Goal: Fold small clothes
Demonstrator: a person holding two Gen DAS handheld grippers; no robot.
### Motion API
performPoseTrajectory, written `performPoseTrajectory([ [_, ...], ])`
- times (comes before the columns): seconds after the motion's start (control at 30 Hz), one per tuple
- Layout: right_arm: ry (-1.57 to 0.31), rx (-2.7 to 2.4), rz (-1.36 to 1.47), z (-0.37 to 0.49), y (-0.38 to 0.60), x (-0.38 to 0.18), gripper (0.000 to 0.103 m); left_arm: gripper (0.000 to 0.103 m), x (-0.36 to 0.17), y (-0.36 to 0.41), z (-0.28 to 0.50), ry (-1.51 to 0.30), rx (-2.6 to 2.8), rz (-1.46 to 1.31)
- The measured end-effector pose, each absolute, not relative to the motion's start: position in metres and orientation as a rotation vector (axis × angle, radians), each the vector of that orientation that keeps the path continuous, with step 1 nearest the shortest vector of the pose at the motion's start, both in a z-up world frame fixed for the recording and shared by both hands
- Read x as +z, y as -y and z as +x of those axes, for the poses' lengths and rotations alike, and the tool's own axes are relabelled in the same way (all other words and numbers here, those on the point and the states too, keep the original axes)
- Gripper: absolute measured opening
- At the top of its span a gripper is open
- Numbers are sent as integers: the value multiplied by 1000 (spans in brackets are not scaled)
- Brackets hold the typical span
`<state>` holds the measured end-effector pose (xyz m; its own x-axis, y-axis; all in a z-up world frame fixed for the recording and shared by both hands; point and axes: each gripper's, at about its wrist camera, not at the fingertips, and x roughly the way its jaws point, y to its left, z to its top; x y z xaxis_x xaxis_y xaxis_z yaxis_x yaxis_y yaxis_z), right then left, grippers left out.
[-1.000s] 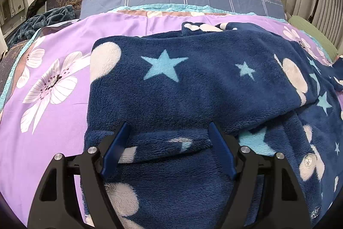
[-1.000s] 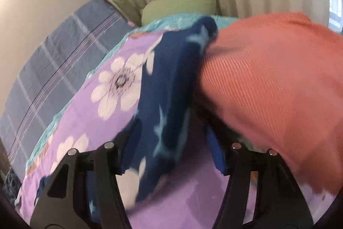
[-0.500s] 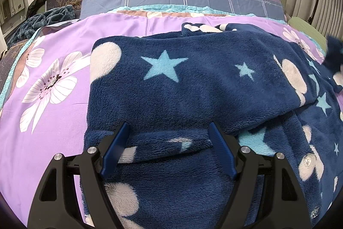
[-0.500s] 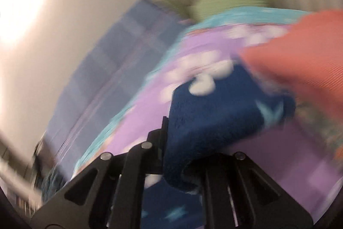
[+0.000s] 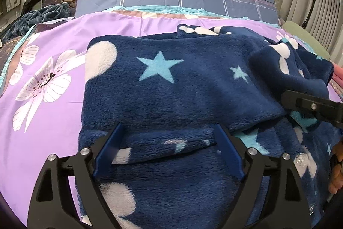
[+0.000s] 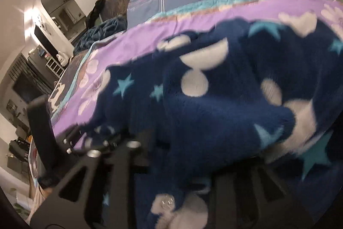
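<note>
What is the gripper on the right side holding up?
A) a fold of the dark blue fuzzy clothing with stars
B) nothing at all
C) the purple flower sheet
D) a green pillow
A. In the left wrist view the right gripper has a flap of the blue starry fleece garment draped over its tip, lifted over the rest of the garment, while the left gripper stands open above it.

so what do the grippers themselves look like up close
The left gripper has black triangular cut-out frames, silver screws and flat blue fingers. The right gripper shows the same black frame and silver screws; fleece covers its fingers. No cables or sleeves visible.
</note>
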<state>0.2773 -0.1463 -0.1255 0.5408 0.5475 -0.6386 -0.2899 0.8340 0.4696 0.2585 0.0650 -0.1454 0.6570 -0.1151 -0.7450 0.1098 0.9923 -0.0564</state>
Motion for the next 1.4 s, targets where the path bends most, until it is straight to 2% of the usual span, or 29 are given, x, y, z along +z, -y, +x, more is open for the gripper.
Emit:
performPoseTrajectory([
  [0.07, -865, 487, 353, 277, 158, -122, 69, 90, -146, -64, 260, -846, -132, -6],
  [0.1, -843, 467, 400, 278, 165, -116, 71, 90, -146, -64, 260, -846, -134, -4],
  [0.3, -833, 381, 706, 301, 206, -117, 71, 90, -147, -65, 260, -844, -137, -8],
  [0.4, -785, 388, 857, 307, 207, -116, 66, 90, -147, -65, 260, -842, -138, -9],
  [0.57, -731, 772, 529, 287, 142, -72, 65, 90, -144, -73, 257, -826, -177, -69],
  [0.67, -709, 733, 410, 271, 144, -68, 67, 90, -136, -87, 251, -812, -273, -202],
  [0.87, -740, 483, 286, 257, 184, -94, 67, 88, -133, -94, 243, -864, -546, -485],
  [1.07, -754, 329, 300, 251, 217, -138, 68, 88, -140, -46, 245, -902, -573, -379],
  [1.13, -768, 309, 339, 249, 224, -152, 69, 67, -141, -34, 245, -898, -592, -344],
  [1.2, -776, 320, 388, 247, 233, -157, 69, 13, -139, -22, 244, -900, -595, -297],
  [1.3, -755, 338, 431, 243, 243, -156, 69, 11, -126, -11, 239, -866, -537, -222],
  [1.4, -751, 346, 445, 244, 242, -154, 70, 11, -82, -9, 239, -770, -511, -162],
])
